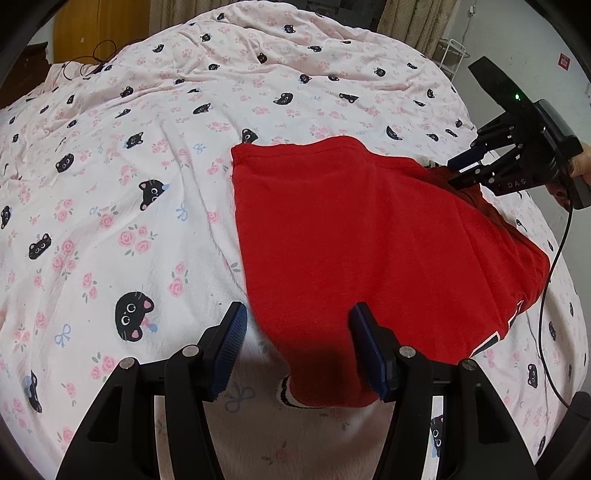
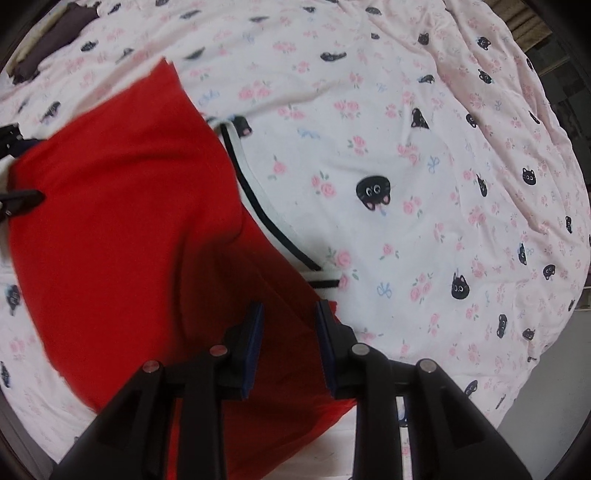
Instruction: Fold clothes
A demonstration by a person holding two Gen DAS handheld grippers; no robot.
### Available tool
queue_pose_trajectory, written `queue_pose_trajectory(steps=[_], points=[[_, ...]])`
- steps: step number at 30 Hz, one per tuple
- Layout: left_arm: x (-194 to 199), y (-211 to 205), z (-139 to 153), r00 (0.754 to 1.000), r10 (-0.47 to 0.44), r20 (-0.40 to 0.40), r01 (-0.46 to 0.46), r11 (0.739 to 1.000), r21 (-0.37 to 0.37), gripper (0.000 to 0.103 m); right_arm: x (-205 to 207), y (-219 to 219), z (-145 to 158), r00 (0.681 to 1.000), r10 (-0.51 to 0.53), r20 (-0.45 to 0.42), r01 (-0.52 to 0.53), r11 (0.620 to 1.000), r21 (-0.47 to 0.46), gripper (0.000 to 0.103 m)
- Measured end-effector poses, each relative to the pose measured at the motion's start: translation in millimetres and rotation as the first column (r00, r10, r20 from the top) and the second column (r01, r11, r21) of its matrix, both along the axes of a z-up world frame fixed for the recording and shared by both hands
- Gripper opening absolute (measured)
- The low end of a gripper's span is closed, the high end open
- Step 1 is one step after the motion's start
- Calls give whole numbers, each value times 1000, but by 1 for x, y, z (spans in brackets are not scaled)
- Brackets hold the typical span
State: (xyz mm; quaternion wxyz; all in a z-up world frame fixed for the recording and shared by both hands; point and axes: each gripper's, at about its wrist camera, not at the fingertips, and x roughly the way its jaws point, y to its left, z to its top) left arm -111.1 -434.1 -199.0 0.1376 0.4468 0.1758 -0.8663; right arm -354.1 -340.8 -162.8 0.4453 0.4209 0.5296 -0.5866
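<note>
home bedroom: patterned bedspread [image 1: 155,155], curtains [image 1: 413,22]

Black hand-held gripper [image 1: 299,350] with blue ribbed pads, silver screws, seemingly plastic.

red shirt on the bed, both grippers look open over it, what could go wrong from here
The left gripper stands open with a corner of the red shirt between its pads, unpinched; lifting now would likely leave that corner behind. The right gripper hovers open over the opposite edge, so nothing holds the fold. The bedspread is wrinkled, and a low pinch might catch it along with the shirt.
</note>
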Motion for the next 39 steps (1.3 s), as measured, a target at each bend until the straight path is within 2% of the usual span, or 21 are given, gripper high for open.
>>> queue_pose_trajectory(steps=[2,3,5,11,17,22,23,24,26,32,39], points=[[0,-1,-1,1000,2,-1,-2,1000,8,54,-1,1,-3,1000,0,5,0,1000,9,27],[0,-2,-1,1000,2,-1,-2,1000,12,54,-1,1,-4,1000,4,9,-4,1000,13,15],[-1,-2,-2,1000,3,0,-3,1000,15,54,1,2,-6,1000,14,6,-14,1000,28,3],[-1,-1,-3,1000,3,0,-3,1000,16,54,0,3,0,1000,11,-26,-11,1000,19,3],[-1,-1,-3,1000,2,2,-2,1000,8,54,-15,2,11,997,-45,-58,44,999,-18,3],[-2,-1,-3,1000,2,5,-2,1000,7,54,-21,0,-1,993,-81,-90,80,997,-12,4],[-2,-1,-3,1000,2,5,-2,1000,7,54,-22,-1,-4,990,-90,-106,89,996,-17,9],[-3,-2,-3,1000,2,6,-2,1000,7,54,-23,-2,-6,988,-101,-120,99,995,-23,19],[-3,-2,-3,1000,2,6,-2,1000,7,54,-28,1,-5,982,-133,-133,128,991,-47,28],[-2,-1,-3,1000,3,5,-3,1000,6,54,-58,33,12,962,-273,-12,269,954,-134,30],[-2,1,-4,1000,8,7,-8,1000,1,54,-89,86,13,895,-409,176,437,884,-167,30]])
